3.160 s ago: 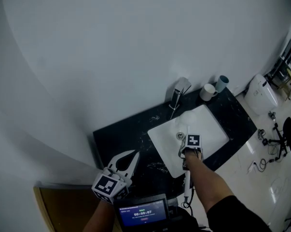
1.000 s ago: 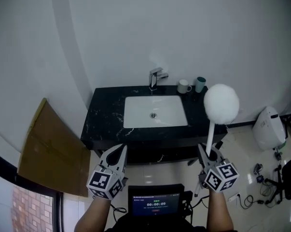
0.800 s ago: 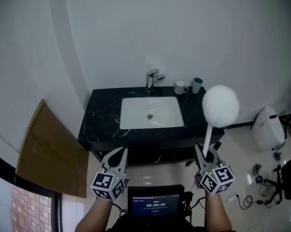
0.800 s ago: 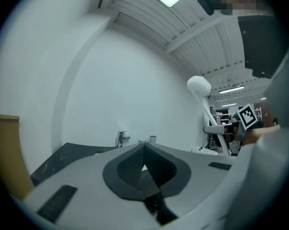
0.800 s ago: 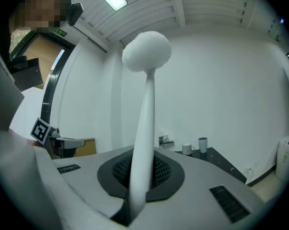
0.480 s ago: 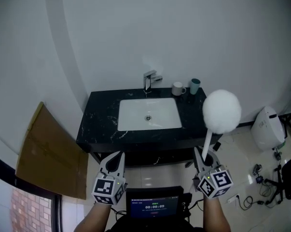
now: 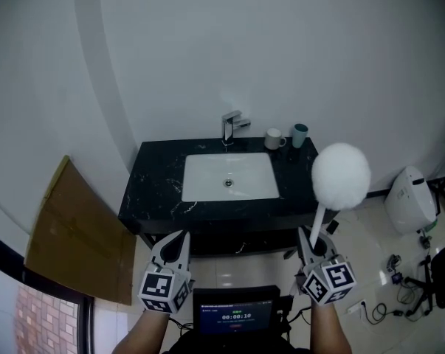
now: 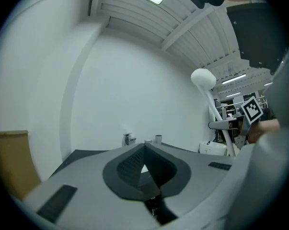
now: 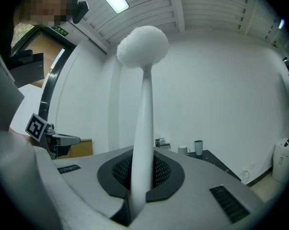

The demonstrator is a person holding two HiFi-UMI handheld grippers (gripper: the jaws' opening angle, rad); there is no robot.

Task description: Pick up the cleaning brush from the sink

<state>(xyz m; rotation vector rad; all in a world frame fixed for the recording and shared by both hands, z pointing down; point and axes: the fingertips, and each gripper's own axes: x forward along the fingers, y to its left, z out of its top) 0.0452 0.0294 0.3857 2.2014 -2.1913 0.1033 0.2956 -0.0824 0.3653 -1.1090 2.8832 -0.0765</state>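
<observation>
The cleaning brush (image 7: pixel 341 176) has a round white fluffy head on a long white handle. It stands upright in the air, off the right front corner of the counter, with my right gripper (image 7: pixel 313 236) shut on the handle's lower end. In the right gripper view the handle (image 9: pixel 143 128) rises from between the jaws to the brush head (image 9: pixel 142 44). The white sink (image 7: pixel 200 174) lies well ahead of both grippers, with nothing in its basin. My left gripper (image 7: pixel 176 242) hangs low at the left, shut and holding nothing; its jaws (image 8: pixel 144 145) meet at the tips.
A black marble counter (image 7: pixel 154 186) carries the sink, a chrome faucet (image 7: pixel 232 126), a white mug (image 7: pixel 274 139) and a teal cup (image 7: pixel 299 134). Brown cardboard (image 7: pixel 67 227) leans at the left. A white appliance (image 7: pixel 408 198) and cables lie on the floor at the right. A small screen (image 7: pixel 237 319) sits below.
About three seconds ago my right gripper was down in the sink; now it is back from the counter with the brush held upright. Over the last second both grippers shifted only slightly.
</observation>
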